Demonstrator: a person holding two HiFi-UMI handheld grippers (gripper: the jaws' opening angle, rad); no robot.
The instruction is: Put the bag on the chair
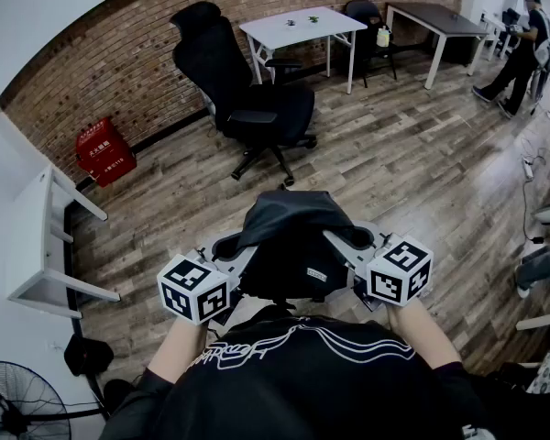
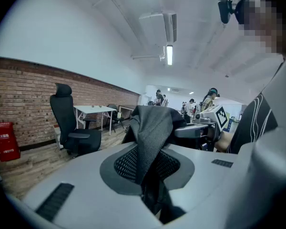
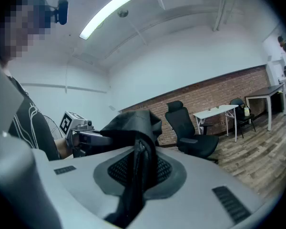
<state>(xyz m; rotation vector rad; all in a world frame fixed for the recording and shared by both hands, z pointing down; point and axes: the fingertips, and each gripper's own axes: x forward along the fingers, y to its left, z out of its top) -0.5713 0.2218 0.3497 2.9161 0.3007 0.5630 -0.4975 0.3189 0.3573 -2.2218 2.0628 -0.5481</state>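
Both tongs were seen clamped on the black bag [image 1: 289, 246]: the left gripper [image 1: 231, 251] pinched a fold of mesh fabric on one side, the right gripper [image 1: 352, 244] a fold on the other. The bag was thus slung between them, close to the person's chest. A grip from two sides was judged to keep the soft cloth spread and level, so that it could be lowered flat onto a seat.

The bag was held well short of the black office chair [image 1: 247, 99], on the near side of it and off the ground. The chair's seat was noted bare and turned roughly toward the person. The carry was judged not yet finished.

Wood-plank floor [image 1: 394, 163] lay around the chair. A brick wall [image 1: 119, 71] ran behind it, a white table [image 1: 298, 27] stood just beyond it, and a red box [image 1: 105, 151] sat to its left against the wall. People [image 1: 522, 49] were seen far to its right.
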